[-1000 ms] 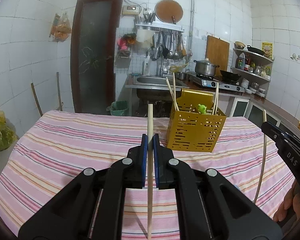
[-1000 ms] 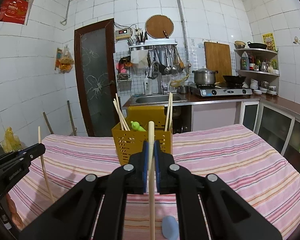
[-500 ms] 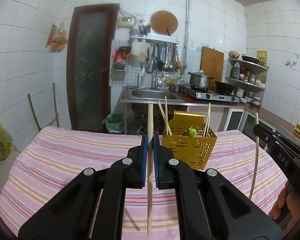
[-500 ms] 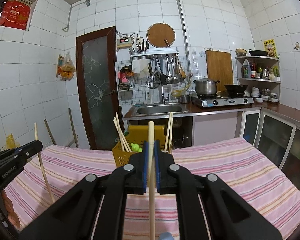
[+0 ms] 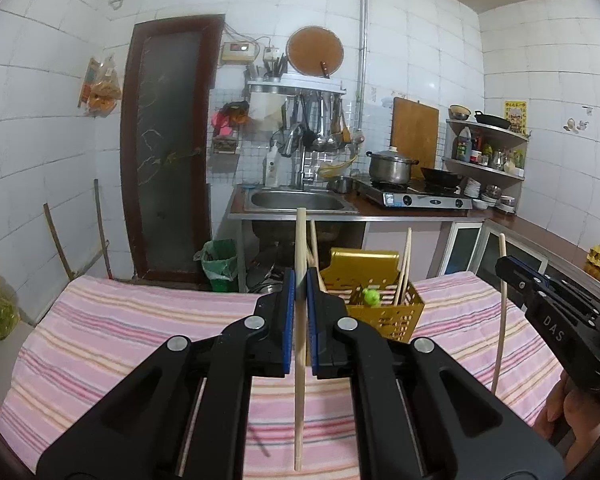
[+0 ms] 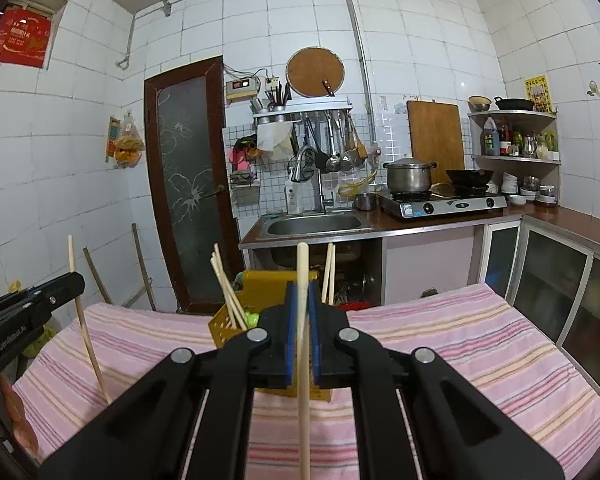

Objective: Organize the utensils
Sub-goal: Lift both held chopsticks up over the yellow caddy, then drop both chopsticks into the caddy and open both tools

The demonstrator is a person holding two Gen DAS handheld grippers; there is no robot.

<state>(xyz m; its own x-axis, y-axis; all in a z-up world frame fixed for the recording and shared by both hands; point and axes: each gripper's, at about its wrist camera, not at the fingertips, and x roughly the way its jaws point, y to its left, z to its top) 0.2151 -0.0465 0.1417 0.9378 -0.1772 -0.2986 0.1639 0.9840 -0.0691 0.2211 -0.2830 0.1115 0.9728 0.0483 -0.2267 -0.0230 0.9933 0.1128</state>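
Left wrist view shows the left hand-held gripper (image 5: 300, 300) pinching one chopstick (image 5: 299, 380) upright above the striped tabletop (image 5: 100, 340). The right hand-held gripper (image 6: 300, 312) likewise clamps a second chopstick (image 6: 303, 380) held near vertical. The yellow utensil basket (image 5: 396, 316) stands on the cloth ahead of both, with several chopsticks and a small green item already inside. The step in hand appears to be carrying both sticks to the basket; next, each lower tip needs lining up over the open top before release.
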